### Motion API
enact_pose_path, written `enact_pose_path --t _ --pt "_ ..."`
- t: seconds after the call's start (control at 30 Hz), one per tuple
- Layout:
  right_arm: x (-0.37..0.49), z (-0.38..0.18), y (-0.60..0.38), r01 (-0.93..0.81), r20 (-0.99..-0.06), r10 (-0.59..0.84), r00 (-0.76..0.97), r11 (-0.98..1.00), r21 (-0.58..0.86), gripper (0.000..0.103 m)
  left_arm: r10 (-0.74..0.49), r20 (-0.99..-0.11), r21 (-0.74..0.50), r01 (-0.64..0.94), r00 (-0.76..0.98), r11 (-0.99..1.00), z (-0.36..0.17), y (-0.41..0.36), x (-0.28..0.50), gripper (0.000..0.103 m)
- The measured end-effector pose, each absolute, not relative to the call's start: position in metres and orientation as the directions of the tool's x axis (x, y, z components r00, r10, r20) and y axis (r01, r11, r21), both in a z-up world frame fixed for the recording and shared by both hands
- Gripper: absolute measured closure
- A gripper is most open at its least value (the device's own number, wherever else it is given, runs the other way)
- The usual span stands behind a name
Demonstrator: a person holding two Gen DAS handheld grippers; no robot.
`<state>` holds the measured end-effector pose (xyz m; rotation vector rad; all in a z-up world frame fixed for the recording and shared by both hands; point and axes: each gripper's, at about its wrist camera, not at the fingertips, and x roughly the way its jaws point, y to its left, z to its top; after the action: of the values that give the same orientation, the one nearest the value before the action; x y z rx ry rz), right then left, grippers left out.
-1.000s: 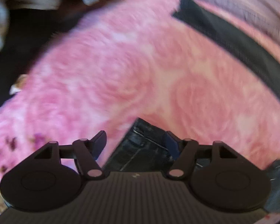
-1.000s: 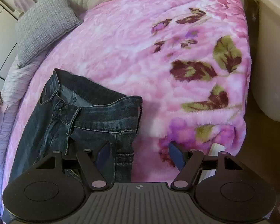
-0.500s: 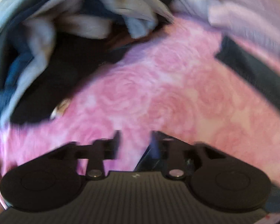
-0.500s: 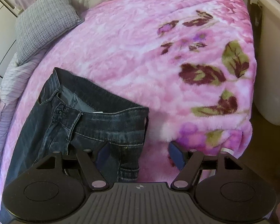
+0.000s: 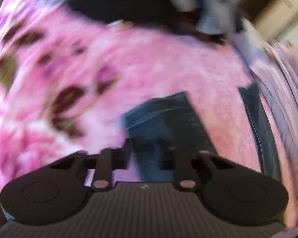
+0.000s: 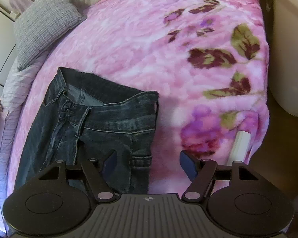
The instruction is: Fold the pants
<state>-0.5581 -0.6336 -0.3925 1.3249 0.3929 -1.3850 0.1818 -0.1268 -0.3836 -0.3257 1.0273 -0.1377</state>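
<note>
Dark blue jeans [image 6: 101, 123] lie on the pink flowered blanket [image 6: 149, 45], waistband toward the pillow, fly facing up. My right gripper [image 6: 148, 162] hovers open over the jeans' right hip edge, with nothing between its fingers. The left wrist view is blurred by motion. There my left gripper [image 5: 147, 154] has its jaws drawn close together on a jeans leg [image 5: 163, 119]. The leg's hem end sticks out ahead of the fingers. A second dark strip of denim [image 5: 256, 123] runs along the right.
A grey pillow [image 6: 45, 25] rests at the bed's far left corner on a lilac striped sheet [image 6: 12, 107]. A cream tub [image 6: 288, 59] stands off the bed's right side, with a white tube [image 6: 239, 146] by the edge. Heaped clothes [image 5: 208, 10] lie beyond the blanket.
My left gripper went from wide open to closed on the jeans leg, and its view swung sharply across the blanket. The right gripper stayed open and barely shifted.
</note>
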Motion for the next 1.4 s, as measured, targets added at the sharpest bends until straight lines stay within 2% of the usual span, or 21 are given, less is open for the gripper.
enact_pose_path --t 0.07,0.13,0.2,0.3,0.4,0.5,0.6,0.7,0.73,0.87,0.93,1.0,1.03,1.07,1.1,1.13,1.17,1.27,1.3,1.33,1.4 --pt "-0.556 -0.392 -0.635 0.855 -0.849 -0.464 0.251 -0.306 0.420 0.036 -0.313 -0.822 -0.240 0.209 0.476 0.948 -0.378 -0.177 0.177 0.086" --pt "-0.553 -0.393 -0.635 0.859 -0.852 -0.461 0.246 -0.304 0.413 0.036 -0.331 -0.843 -0.118 0.453 0.425 0.884 -0.377 -0.222 0.160 0.080" --pt "-0.553 -0.394 -0.634 0.857 -0.852 -0.462 0.246 -0.307 0.414 0.036 -0.344 -0.836 -0.082 0.524 0.427 0.848 -0.372 -0.233 0.147 0.080" --pt "-0.553 -0.394 -0.634 0.858 -0.852 -0.459 0.252 -0.301 0.416 0.036 -0.367 -0.818 -0.201 0.379 0.443 0.903 -0.357 -0.195 0.148 0.080" --pt "-0.556 -0.396 -0.634 0.854 -0.851 -0.457 0.259 -0.304 0.423 0.036 -0.293 -0.823 -0.247 0.158 0.486 0.956 -0.351 -0.145 0.160 0.080" --pt "-0.557 -0.397 -0.635 0.847 -0.849 -0.462 0.258 -0.314 0.429 0.036 -0.239 -0.847 -0.323 -0.103 0.476 0.941 -0.367 -0.100 0.179 0.080" --pt "-0.556 -0.398 -0.637 0.852 -0.850 -0.462 0.252 -0.310 0.421 0.036 -0.244 -0.857 -0.368 -0.208 0.453 0.906 -0.389 -0.091 0.193 0.080" --pt "-0.555 -0.397 -0.640 0.859 -0.854 -0.454 0.253 -0.299 0.414 0.035 -0.213 -0.848 -0.331 -0.172 0.485 0.928 -0.395 -0.107 0.199 0.081" --pt "-0.556 -0.397 -0.641 0.860 -0.854 -0.453 0.255 -0.297 0.415 0.035 -0.201 -0.844 -0.311 -0.149 0.497 0.939 -0.394 -0.112 0.200 0.101" --pt "-0.558 -0.395 -0.641 0.854 -0.850 -0.452 0.272 -0.294 0.430 0.035 -0.164 -0.834 -0.223 -0.050 0.527 0.973 -0.374 -0.103 0.191 0.103" --pt "-0.561 -0.393 -0.639 0.848 -0.845 -0.454 0.284 -0.293 0.442 0.035 -0.122 -0.845 -0.142 0.002 0.521 0.990 -0.368 -0.090 0.190 0.099" --pt "-0.564 -0.393 -0.637 0.839 -0.841 -0.453 0.296 -0.297 0.456 0.035 -0.081 -0.894 -0.091 -0.001 0.440 0.996 -0.377 -0.076 0.192 0.095" --pt "-0.566 -0.393 -0.636 0.837 -0.841 -0.454 0.296 -0.301 0.457 0.035 -0.047 -0.901 -0.045 0.016 0.431 0.999 -0.380 -0.075 0.191 0.088" --pt "-0.568 -0.392 -0.635 0.834 -0.841 -0.455 0.293 -0.308 0.457 0.035 -0.028 -0.895 -0.007 0.047 0.445 0.999 -0.377 -0.079 0.188 0.086" --pt "-0.570 -0.390 -0.633 0.828 -0.838 -0.462 0.293 -0.315 0.463 0.035 0.004 -0.891 0.037 0.065 0.453 0.997 -0.374 -0.084 0.187 0.080" --pt "-0.572 -0.387 -0.631 0.822 -0.832 -0.470 0.293 -0.320 0.471 0.035 0.049 -0.885 0.093 0.073 0.462 0.993 -0.370 -0.089 0.184 0.069" --pt "-0.574 -0.384 -0.630 0.814 -0.823 -0.484 0.299 -0.321 0.484 0.035 0.091 -0.875 0.146 0.081 0.476 0.986 -0.366 -0.092 0.183 0.066" --pt "-0.576 -0.373 -0.628 0.802 -0.800 -0.513 0.310 -0.310 0.510 0.035 0.239 -0.813 0.295 0.022 0.530 0.955 -0.350 -0.089 0.183 0.067" --pt "-0.576 -0.371 -0.629 0.796 -0.791 -0.523 0.318 -0.305 0.522 0.035 0.256 -0.796 0.301 -0.009 0.549 0.954 -0.343 -0.087 0.184 0.069" --pt "-0.575 -0.370 -0.630 0.793 -0.784 -0.531 0.321 -0.302 0.529 0.034 0.223 -0.789 0.265 -0.011 0.573 0.964 -0.334 -0.088 0.182 0.068" --pt "-0.569 -0.374 -0.636 0.795 -0.780 -0.541 0.313 -0.300 0.527 0.034 0.095 -0.815 0.165 0.073 0.572 0.984 -0.327 -0.104 0.178 0.064"
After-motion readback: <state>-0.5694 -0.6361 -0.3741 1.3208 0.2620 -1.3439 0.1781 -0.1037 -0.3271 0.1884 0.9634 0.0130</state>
